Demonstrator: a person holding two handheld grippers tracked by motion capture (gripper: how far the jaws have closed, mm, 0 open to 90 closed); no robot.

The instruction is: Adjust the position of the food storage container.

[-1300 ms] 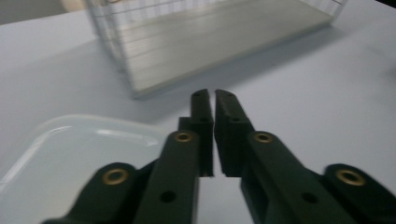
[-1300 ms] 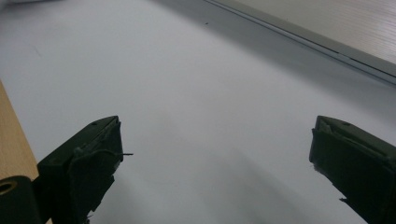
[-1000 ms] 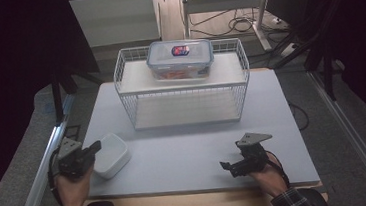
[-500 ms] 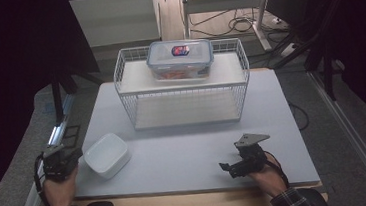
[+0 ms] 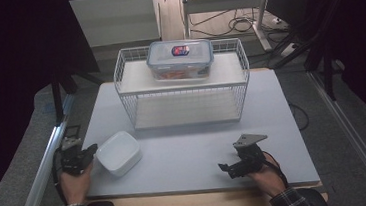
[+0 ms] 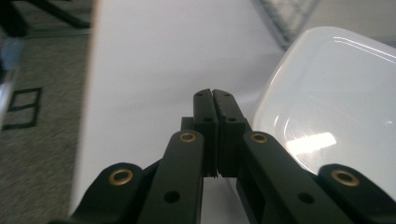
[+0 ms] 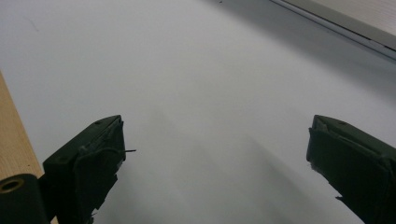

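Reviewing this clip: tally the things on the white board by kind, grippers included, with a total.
White tub, open, no lid: 1
Clear lidded food box, on the rack's top shelf: 1
White wire rack: 1
Hand-held grippers: 2 (left gripper shut and empty beside the tub, right gripper open)
Total: 5

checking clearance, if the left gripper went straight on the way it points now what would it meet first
Probably nothing soon: the shut left gripper points along bare white mat, passing just beside the white container. Depth is unclear, so it might graze its rim.
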